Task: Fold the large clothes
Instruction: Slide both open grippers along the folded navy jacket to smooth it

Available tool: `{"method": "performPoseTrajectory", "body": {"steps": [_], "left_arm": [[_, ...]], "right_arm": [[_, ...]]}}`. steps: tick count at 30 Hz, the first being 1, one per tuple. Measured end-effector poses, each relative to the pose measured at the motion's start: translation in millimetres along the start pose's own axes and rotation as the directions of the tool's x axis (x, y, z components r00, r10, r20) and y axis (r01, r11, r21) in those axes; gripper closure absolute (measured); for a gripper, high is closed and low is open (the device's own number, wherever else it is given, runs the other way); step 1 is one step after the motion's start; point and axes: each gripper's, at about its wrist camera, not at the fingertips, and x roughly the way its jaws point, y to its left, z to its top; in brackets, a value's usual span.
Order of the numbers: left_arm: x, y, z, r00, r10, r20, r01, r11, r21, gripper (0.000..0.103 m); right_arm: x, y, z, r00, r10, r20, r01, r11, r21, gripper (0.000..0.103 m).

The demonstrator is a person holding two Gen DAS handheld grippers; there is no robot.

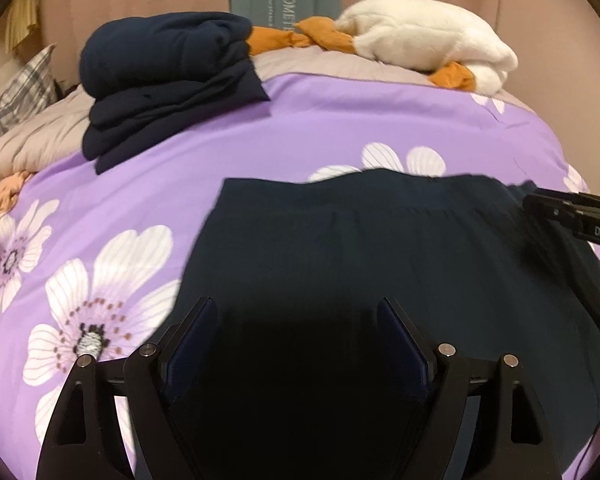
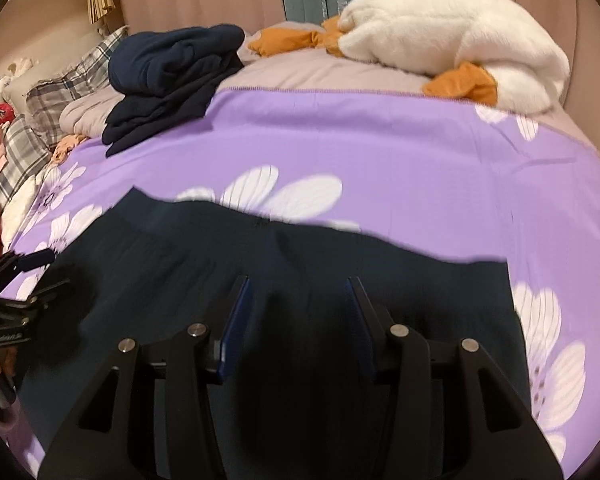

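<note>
Claws, left (image 1: 296, 312) and right (image 2: 298, 292), tilt downward, spread, over dark garment (image 1: 380, 248).

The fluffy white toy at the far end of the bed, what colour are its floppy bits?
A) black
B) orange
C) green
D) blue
B: the white plush toy lying at the far edge of the purple flowered bedspread has orange parts sticking out beside and under its white body.
</note>
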Motion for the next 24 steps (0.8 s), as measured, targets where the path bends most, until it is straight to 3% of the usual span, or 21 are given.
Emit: {"method": "performPoseTrajectory", "body": {"steps": [8, 13, 17, 20, 24], "left_arm": [[11, -11, -15, 0.998, 0.01, -0.063, -0.007, 0.999, 0.045, 0.021], [17, -9, -27, 0.993, 0.027, -0.116, -0.021, 0.998, 0.06, 0.021], [9, -1, -37, 0.995, 0.018, -0.103, -0.016, 1.0, 0.026, 0.018], [5, 6, -44, 0.995, -0.002, -0.097, 0.001, 1.0, -0.006, 0.018], [-4, 9, -49, 0.995, 0.002, -0.103, -0.004, 1.0, -0.023, 0.018]], "right_arm": [[0, -17, -38, 0.991, -0.078, -0.105, 0.078, 0.997, -0.006, 0.056], [0, -39, -55, 0.972, -0.144, -0.187, 0.147, 0.989, 0.005, 0.056], [-13, -44, -68, 0.971, -0.166, -0.169, 0.166, 0.986, -0.017, 0.054], [-22, -43, -84, 0.962, -0.228, -0.151, 0.22, 0.973, -0.066, 0.043], [-40, -61, -101, 0.97, -0.204, -0.13, 0.209, 0.978, 0.025, 0.042]]}}
